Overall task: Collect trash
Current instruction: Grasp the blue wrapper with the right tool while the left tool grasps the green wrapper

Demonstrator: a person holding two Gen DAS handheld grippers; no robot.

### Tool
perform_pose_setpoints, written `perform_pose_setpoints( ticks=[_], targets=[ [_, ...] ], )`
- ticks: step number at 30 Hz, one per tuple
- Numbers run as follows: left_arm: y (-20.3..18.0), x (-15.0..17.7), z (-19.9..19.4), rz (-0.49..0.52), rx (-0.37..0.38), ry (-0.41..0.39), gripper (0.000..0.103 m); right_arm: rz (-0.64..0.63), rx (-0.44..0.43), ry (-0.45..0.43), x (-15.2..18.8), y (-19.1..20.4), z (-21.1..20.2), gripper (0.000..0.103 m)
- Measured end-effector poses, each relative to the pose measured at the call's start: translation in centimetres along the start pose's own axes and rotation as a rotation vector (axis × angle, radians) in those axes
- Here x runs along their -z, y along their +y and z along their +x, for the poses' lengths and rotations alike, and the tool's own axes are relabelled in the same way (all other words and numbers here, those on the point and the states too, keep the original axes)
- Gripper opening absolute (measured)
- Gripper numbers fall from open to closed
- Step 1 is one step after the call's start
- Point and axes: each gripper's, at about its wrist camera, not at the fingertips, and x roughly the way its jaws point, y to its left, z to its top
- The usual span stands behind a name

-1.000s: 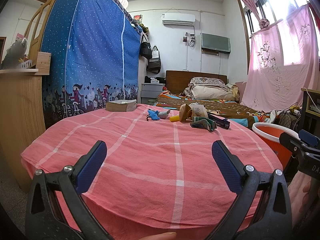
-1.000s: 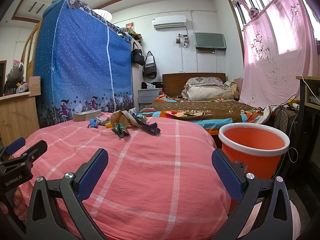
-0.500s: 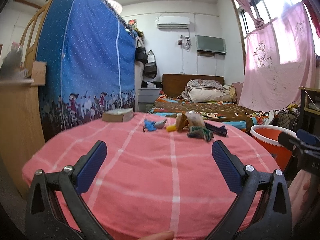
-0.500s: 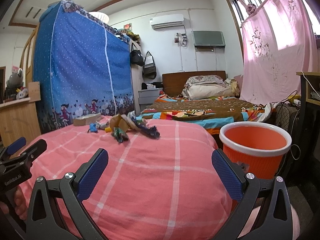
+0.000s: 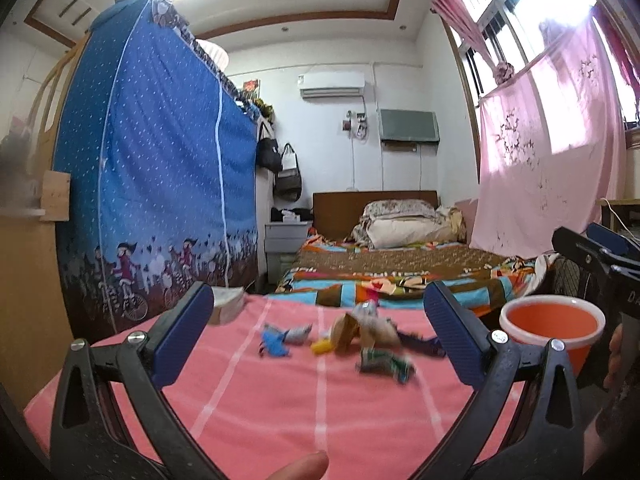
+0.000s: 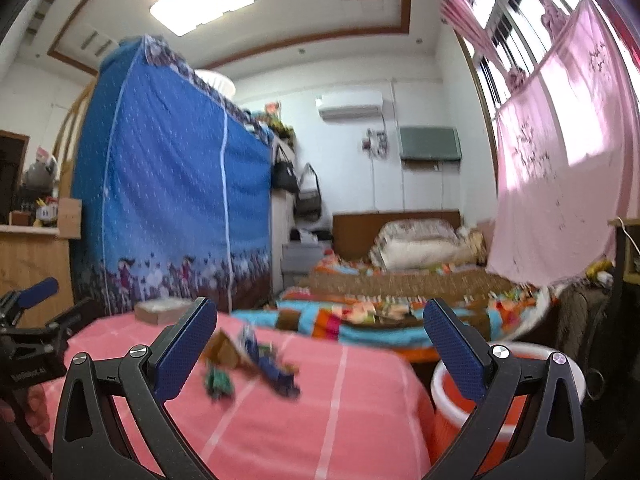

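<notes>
Trash (image 5: 360, 340) lies clustered on the pink-clothed bench (image 5: 280, 408), ahead of both grippers. Left gripper (image 5: 318, 332) and right gripper (image 6: 320, 340) stand wide apart, empty. Orange bucket (image 5: 552, 322) sits beside the bench's right edge.

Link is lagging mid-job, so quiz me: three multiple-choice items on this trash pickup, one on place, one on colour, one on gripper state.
1. Where is the trash pile?
A. on the pink checked cloth
B. in the bucket
C. on the far bed

2. What colour is the bucket inside?
A. blue
B. orange
C. green

3. How is the left gripper?
A. shut on a wrapper
B. open, empty
C. shut, empty

Answers: 1 A, the scraps lie on the pink checked cloth. 2 B, orange within a white rim. 3 B, its fingers stand wide apart with nothing between.
</notes>
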Motion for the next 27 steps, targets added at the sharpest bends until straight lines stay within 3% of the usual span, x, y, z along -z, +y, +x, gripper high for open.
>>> perform_pose_setpoints(
  ticks=[5,8,14,17,21,27],
  targets=[
    [-1.0,-0.5,3.2,-0.002,-0.008,0.065,0.103,-0.008,-0.067,-0.044,-1.1,-1.3,3.2,0.103],
    [-1.3,0.0,5.3,-0.026,0.024,0.160,0.103,0.012,-0.102,-0.008,-1.3,-2.1,5.7,0.103],
    [-2.1,1.9,8.3,-0.083,0.068,0.350,0.100,-0.007,-0.090,0.088,-0.1,-2.8,8.7,0.103],
    [-2.9,3.3,9.4,-0.088,0.114,0.449,0.088,0.013,-0.090,0.161,1.2,-3.3,9.6,0.100],
    [-3.7,4.4,10.7,-0.130,0.184,0.550,0.070,0.045,-0.131,0.290,3.0,-3.7,11.2,0.081],
    [-4.5,4.8,11.9,-0.154,0.230,0.633,0.042,0.066,-0.246,0.479,5.5,-3.1,13.7,0.061]
  ],
)
